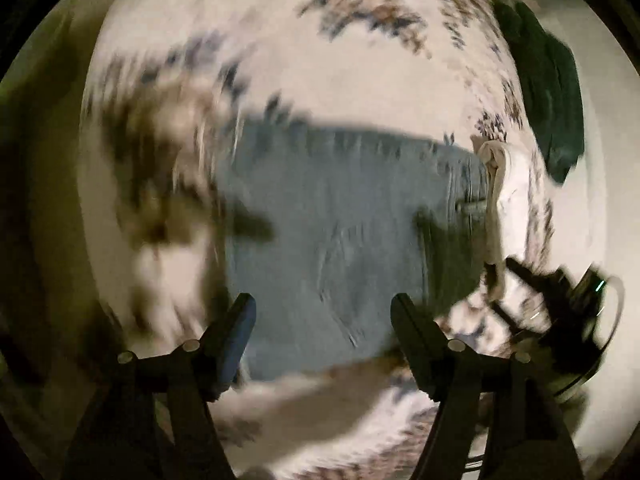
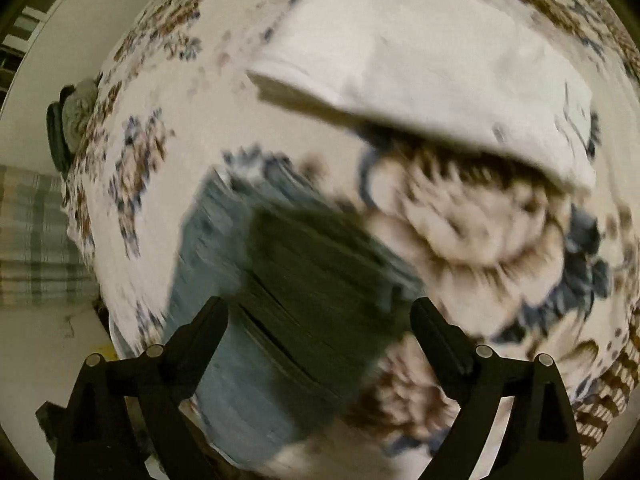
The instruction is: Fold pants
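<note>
Light blue jeans (image 1: 340,216) lie flat on a floral bedspread (image 1: 360,76), blurred by motion. My left gripper (image 1: 322,312) is open and empty above their near part. In the right wrist view the jeans (image 2: 224,368) lie below and to the left, with a dark shadow across them. My right gripper (image 2: 318,316) is open and empty above them. The right gripper also shows at the right edge of the left wrist view (image 1: 560,292), blurred.
A white folded cloth (image 2: 432,80) lies on the bedspread (image 2: 136,160) beyond the jeans. A dark green garment (image 1: 552,104) lies by the bed's right edge. A white cloth bundle (image 1: 500,184) sits beside the jeans. A plaid fabric (image 2: 36,240) is left of the bed.
</note>
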Demonstrator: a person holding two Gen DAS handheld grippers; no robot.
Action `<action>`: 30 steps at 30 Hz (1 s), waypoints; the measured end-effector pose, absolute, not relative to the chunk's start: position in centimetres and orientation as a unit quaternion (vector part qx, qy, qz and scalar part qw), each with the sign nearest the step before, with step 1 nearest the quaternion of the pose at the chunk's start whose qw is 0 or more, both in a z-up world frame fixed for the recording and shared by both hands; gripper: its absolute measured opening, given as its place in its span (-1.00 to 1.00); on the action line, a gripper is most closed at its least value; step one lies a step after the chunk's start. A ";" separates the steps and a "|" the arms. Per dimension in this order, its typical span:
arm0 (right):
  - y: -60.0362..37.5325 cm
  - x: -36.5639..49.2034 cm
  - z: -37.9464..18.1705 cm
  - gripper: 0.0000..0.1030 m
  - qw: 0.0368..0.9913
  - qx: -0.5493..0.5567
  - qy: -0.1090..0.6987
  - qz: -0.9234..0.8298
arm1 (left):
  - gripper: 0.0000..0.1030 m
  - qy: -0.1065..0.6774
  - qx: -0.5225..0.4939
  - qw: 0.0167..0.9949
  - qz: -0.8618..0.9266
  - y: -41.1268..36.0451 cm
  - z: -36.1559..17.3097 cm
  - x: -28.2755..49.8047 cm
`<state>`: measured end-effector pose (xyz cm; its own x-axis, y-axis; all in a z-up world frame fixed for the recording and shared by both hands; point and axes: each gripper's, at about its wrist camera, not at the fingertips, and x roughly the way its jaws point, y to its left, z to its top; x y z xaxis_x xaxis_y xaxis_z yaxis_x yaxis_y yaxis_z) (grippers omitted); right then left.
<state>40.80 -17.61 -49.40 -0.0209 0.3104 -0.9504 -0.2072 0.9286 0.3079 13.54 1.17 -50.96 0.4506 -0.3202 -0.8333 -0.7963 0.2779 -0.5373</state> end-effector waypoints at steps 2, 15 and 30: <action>-19.3 39.9 -50.6 0.83 0.688 0.042 0.696 0.202 | 0.32 0.471 -0.613 0.606 0.189 -0.6 -52.1 12.4; -22.3 37.9 -58.2 0.83 0.638 0.134 0.710 0.266 | 0.31 0.281 -0.812 0.465 0.212 -6.2 -59.8 10.1; -19.6 40.6 -59.5 0.71 0.637 0.216 0.672 0.308 | 0.31 0.228 -0.843 0.418 0.252 -4.7 -62.6 10.6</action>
<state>40.63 -19.57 -59.54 -0.0936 0.6841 -0.7233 -0.1024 0.7160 0.6905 10.62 -4.72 -62.58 0.7695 -0.1732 -0.6147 -0.5941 -0.5471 -0.5897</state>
